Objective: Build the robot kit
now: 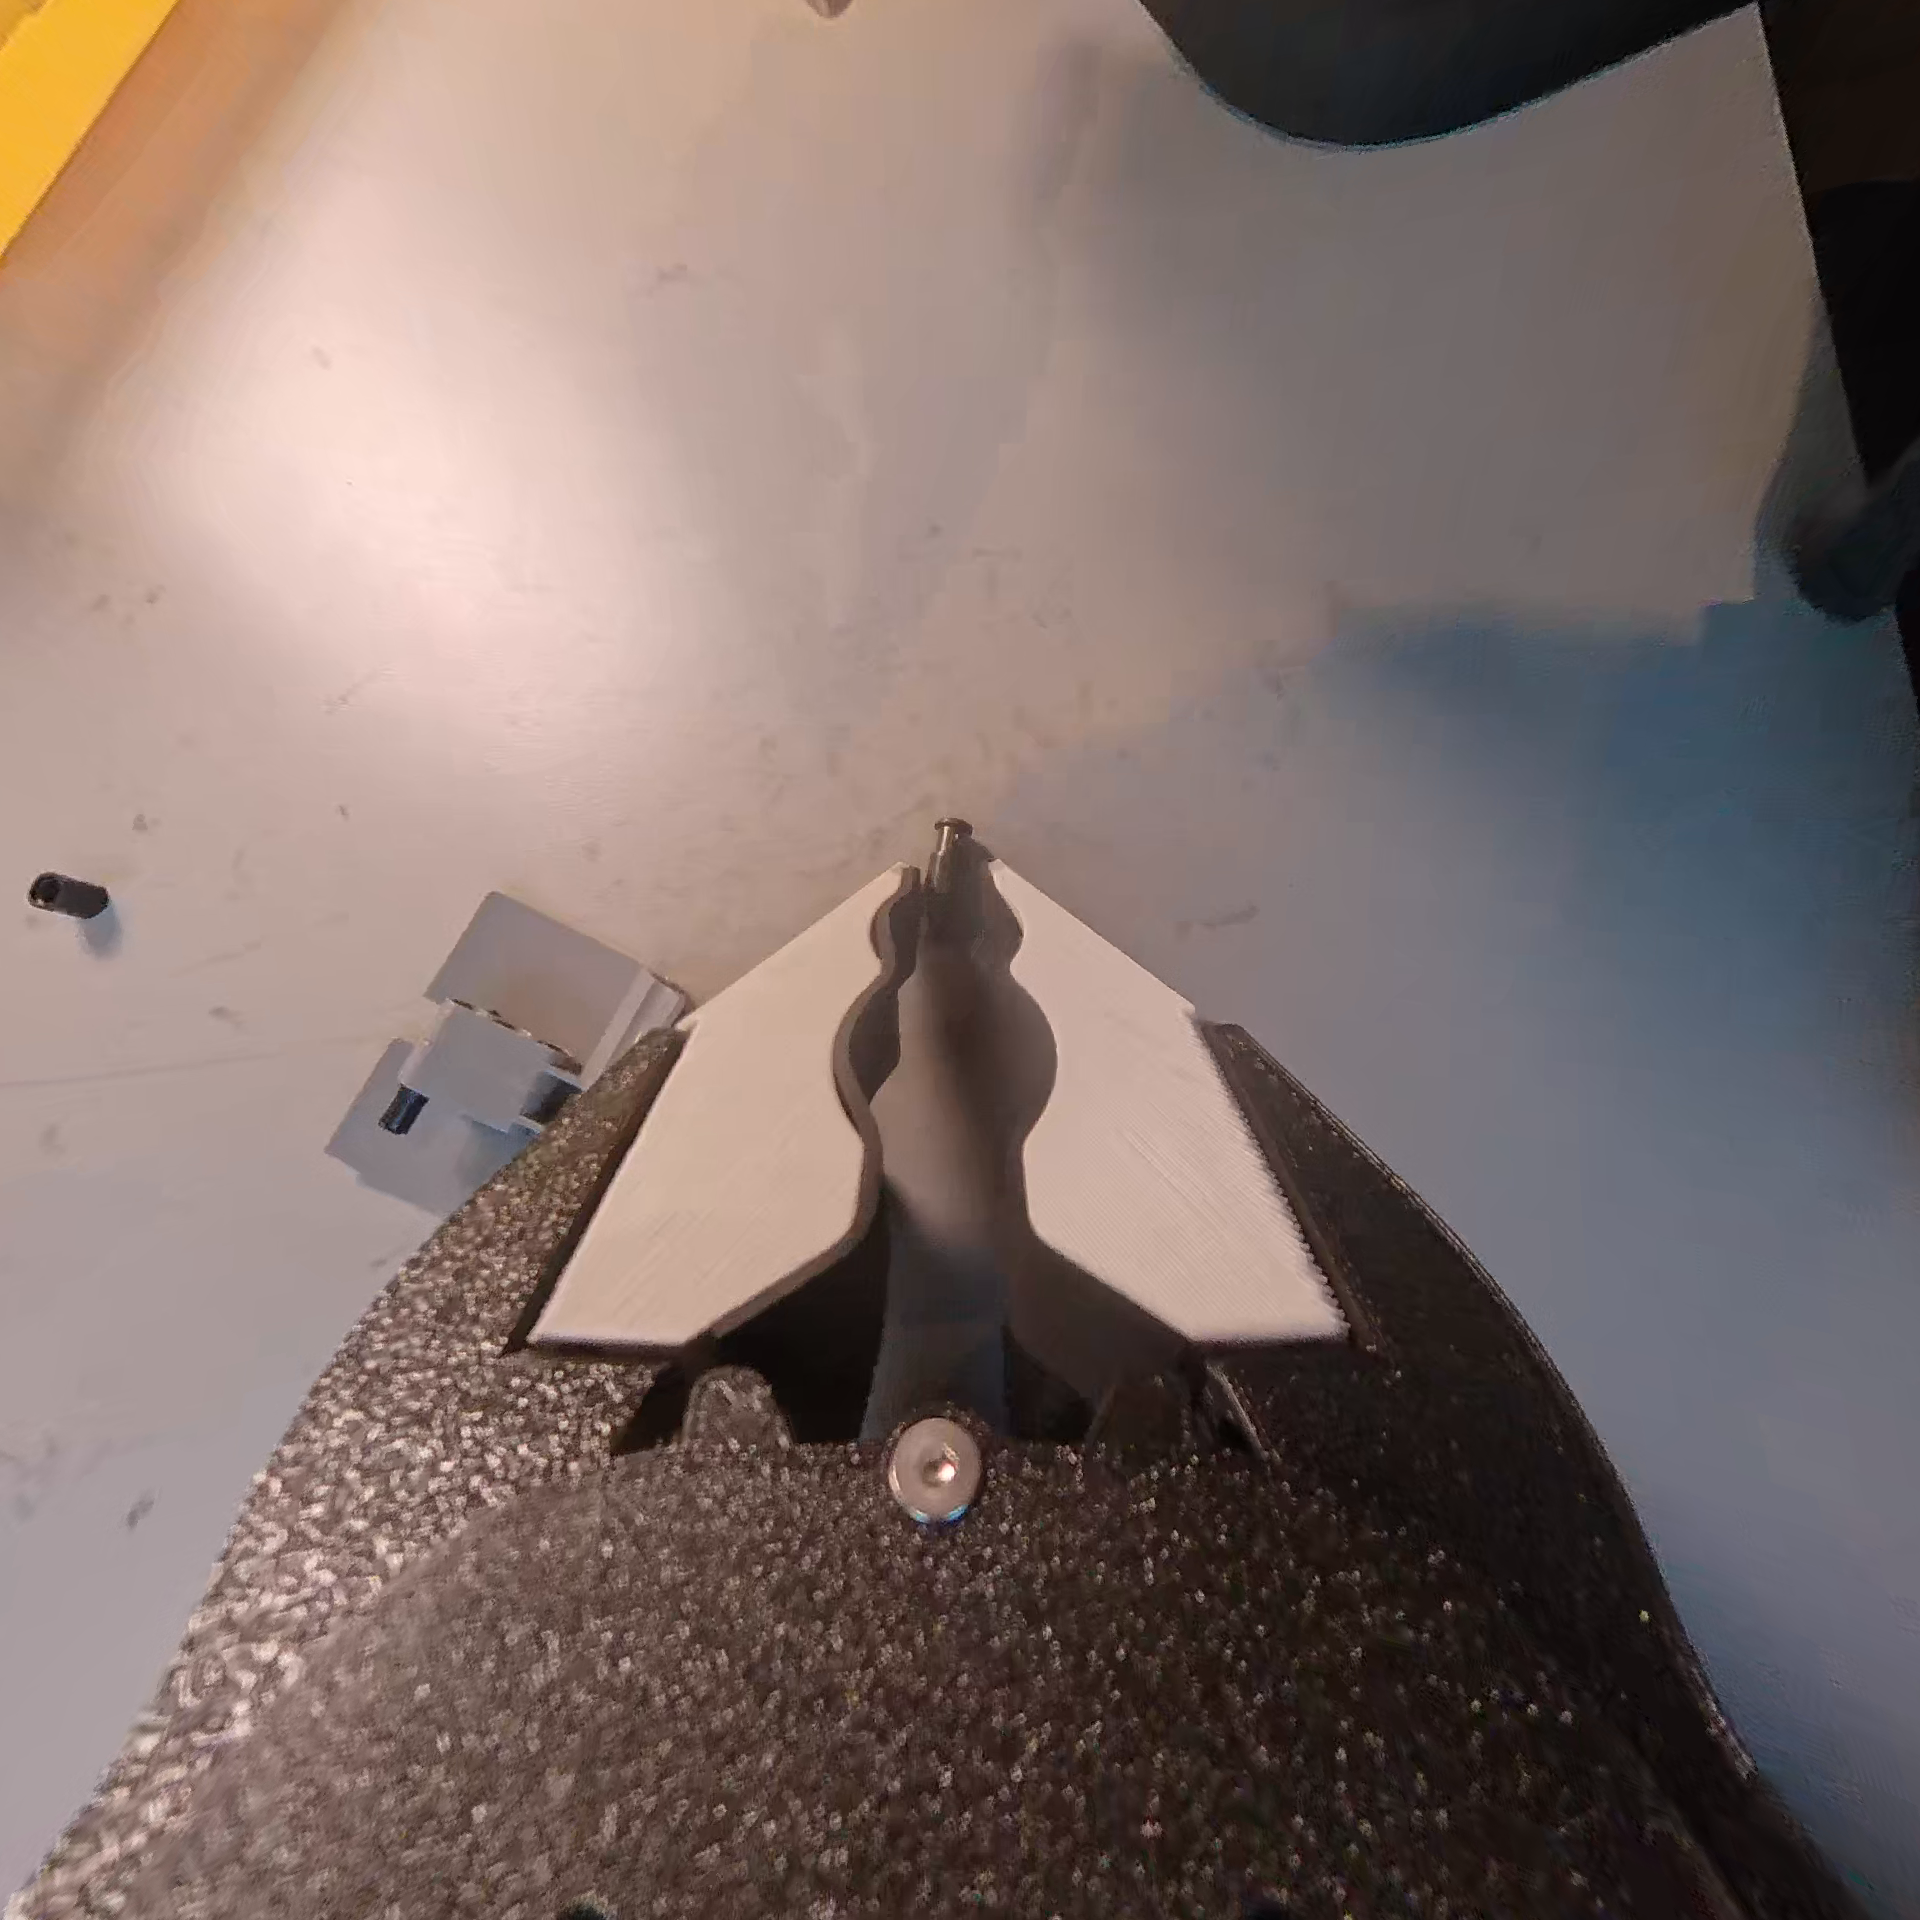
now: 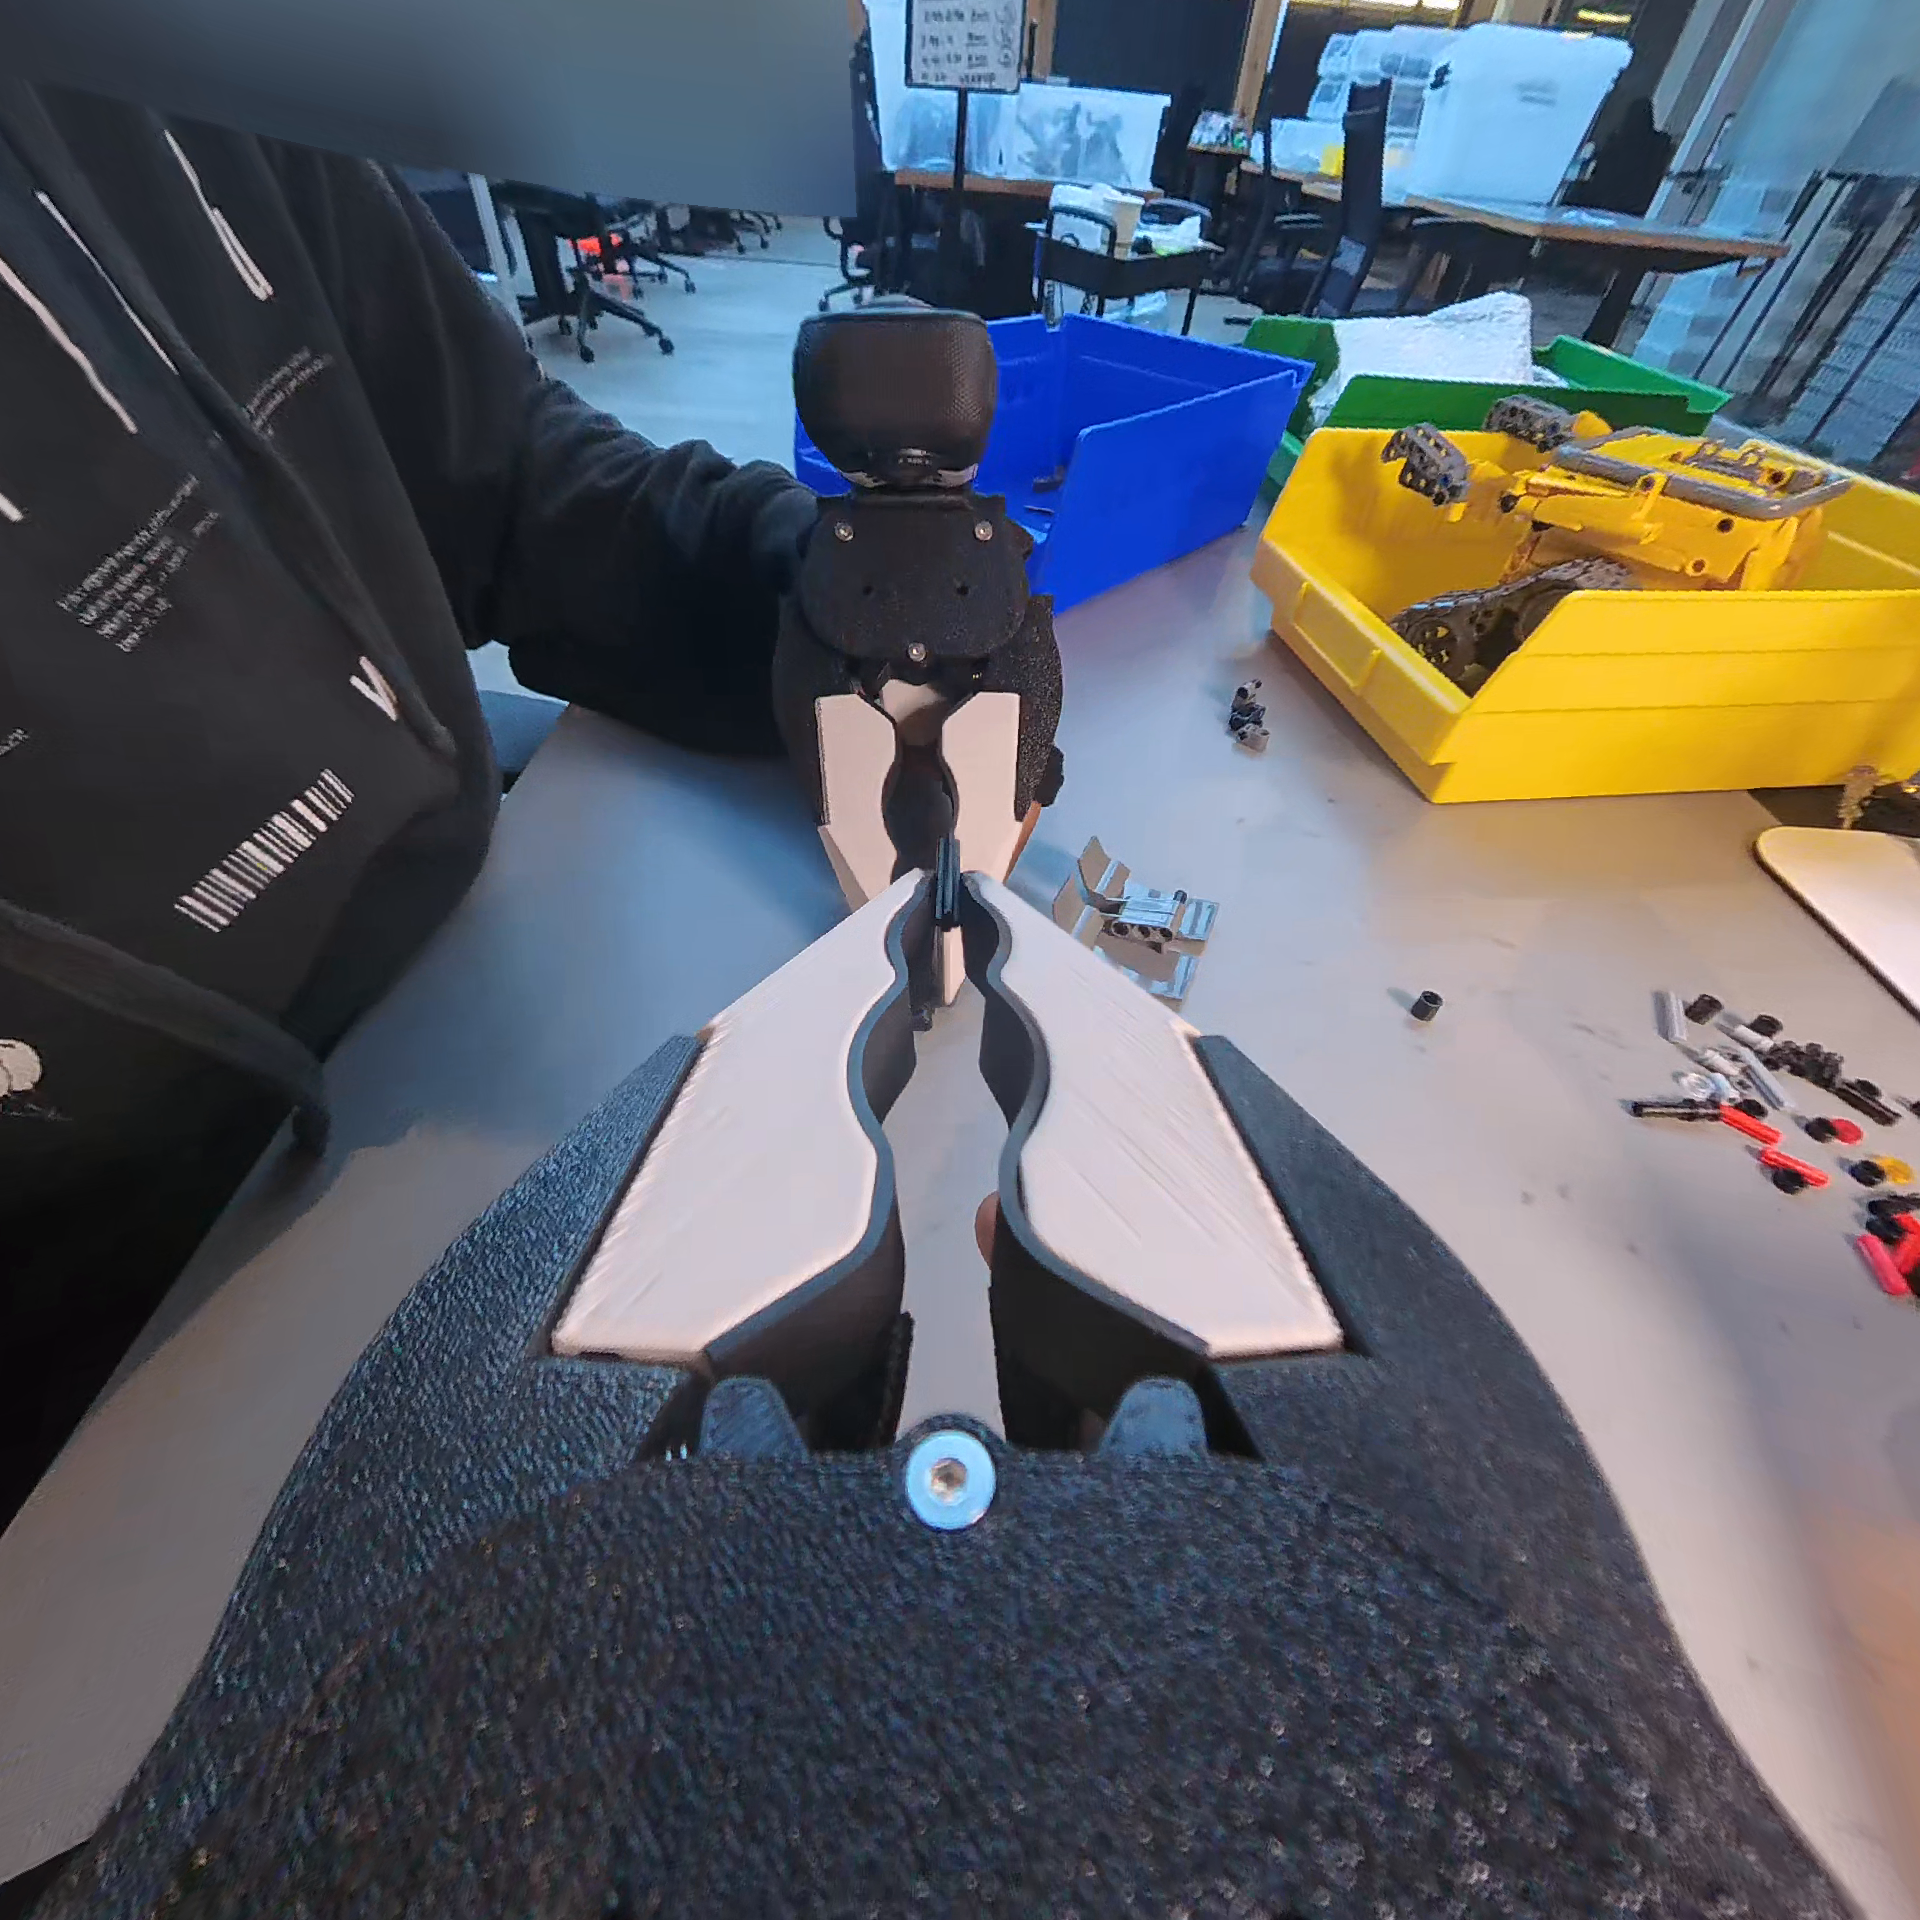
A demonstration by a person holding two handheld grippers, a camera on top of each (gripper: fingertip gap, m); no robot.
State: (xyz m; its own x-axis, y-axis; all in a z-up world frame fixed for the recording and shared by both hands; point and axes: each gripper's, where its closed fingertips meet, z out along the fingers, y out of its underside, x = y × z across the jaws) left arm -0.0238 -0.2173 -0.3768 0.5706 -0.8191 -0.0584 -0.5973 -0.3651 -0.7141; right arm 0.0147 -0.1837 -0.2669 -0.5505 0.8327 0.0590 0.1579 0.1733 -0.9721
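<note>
1. pin [image 1: 948, 871] sat nipped between the tips of our left gripper [image 1: 951, 883], dark and small, its long axis running along the fingers and poking past them over the grey table [image 1: 727, 468].
2. our right gripper [image 2: 945, 899] was drawn narrow on a small black piece [image 2: 947, 883], upright between its tips; we could not tell whether this piece was the same pin.
3. the two grippers met tip to tip, the left one [image 2: 914, 790] facing ours head on, so neither was nearer.
4. the left wrist view alone showed a grey block [image 1: 499, 1060] just beside the left fingers and a loose black sleeve [image 1: 64, 894] well apart.
5. the right wrist view alone showed the yellow bin [image 2: 1558, 707], the blue bin [image 2: 1132, 457] and scattered small parts [image 2: 1787, 1122].
</note>
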